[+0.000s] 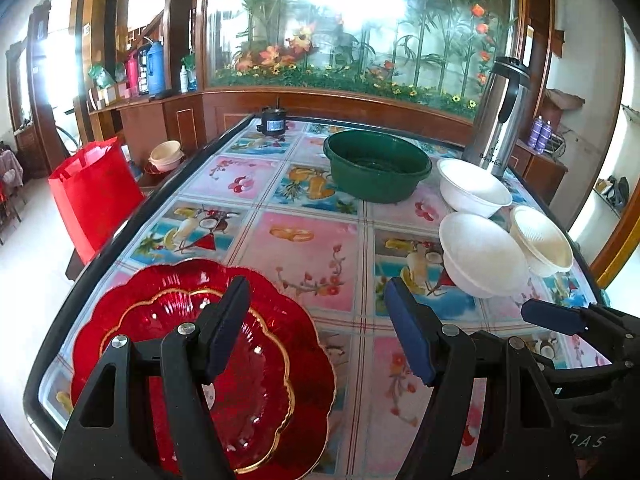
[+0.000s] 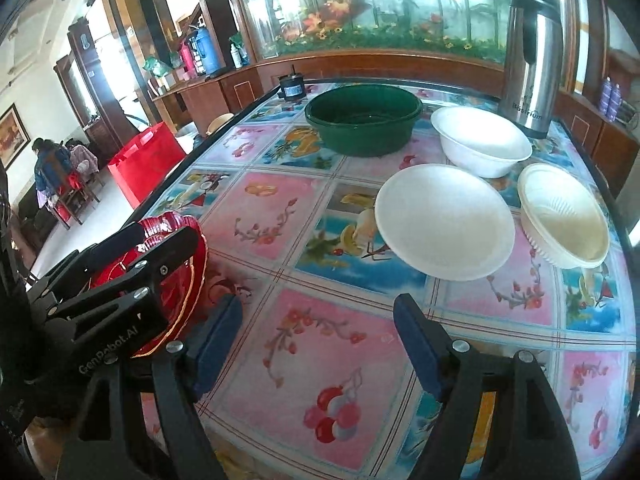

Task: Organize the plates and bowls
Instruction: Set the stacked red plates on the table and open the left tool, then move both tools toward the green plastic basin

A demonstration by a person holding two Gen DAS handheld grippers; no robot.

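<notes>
Our left claw (image 1: 316, 328) stands apart, empty, above two stacked red plates (image 1: 200, 360) at the desk's (image 1: 312, 256) near left edge. Our right claw (image 2: 316, 344) is also apart over bare desk, holding nothing. Beyond it we count three white bowls (image 2: 444, 224), possibly one ribbed, and one green basin (image 2: 360, 120).

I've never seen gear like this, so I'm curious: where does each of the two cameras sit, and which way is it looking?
Left wrist: on the left gripper, looking down its open fingers at the red plates; the right gripper shows at the right edge.
Right wrist: on the right gripper, fingers open over bare table; the left gripper shows at left.
Shared: green basin, three white bowls, steel flask.
</notes>
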